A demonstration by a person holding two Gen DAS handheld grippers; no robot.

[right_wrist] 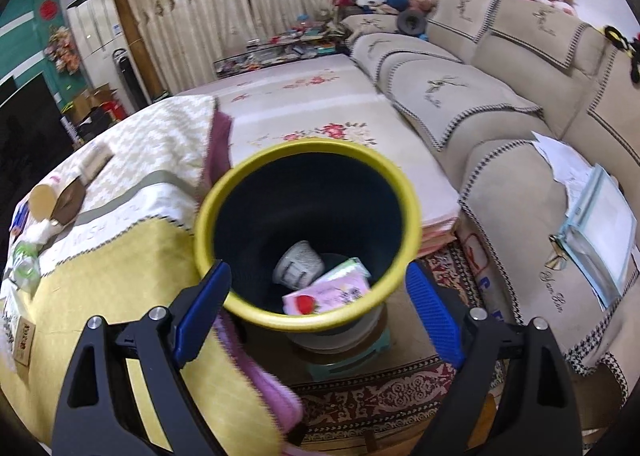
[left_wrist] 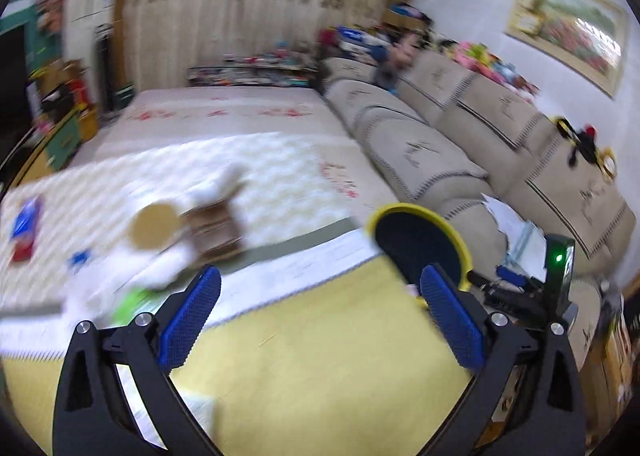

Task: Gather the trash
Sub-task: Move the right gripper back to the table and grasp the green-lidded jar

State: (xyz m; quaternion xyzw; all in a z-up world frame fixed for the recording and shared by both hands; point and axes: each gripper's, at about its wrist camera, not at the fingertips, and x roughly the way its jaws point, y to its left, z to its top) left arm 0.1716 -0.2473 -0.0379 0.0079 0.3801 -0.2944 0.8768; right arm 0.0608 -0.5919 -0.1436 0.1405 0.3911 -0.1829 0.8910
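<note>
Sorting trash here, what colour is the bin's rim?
Yellow rim on the dark bin, clearest in right wrist view.

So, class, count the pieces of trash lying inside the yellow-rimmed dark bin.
2: a crumpled white paper cup at the bottom of the bin, and a flat pink packet beside it, nearer the camera. More may hide beneath.

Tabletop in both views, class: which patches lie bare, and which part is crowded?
Bare: the yellow cloth between the yellow-rimmed dark bin and the small brown card. Crowded: the far-left corner around the round cardboard lid and green wrapper.
</note>
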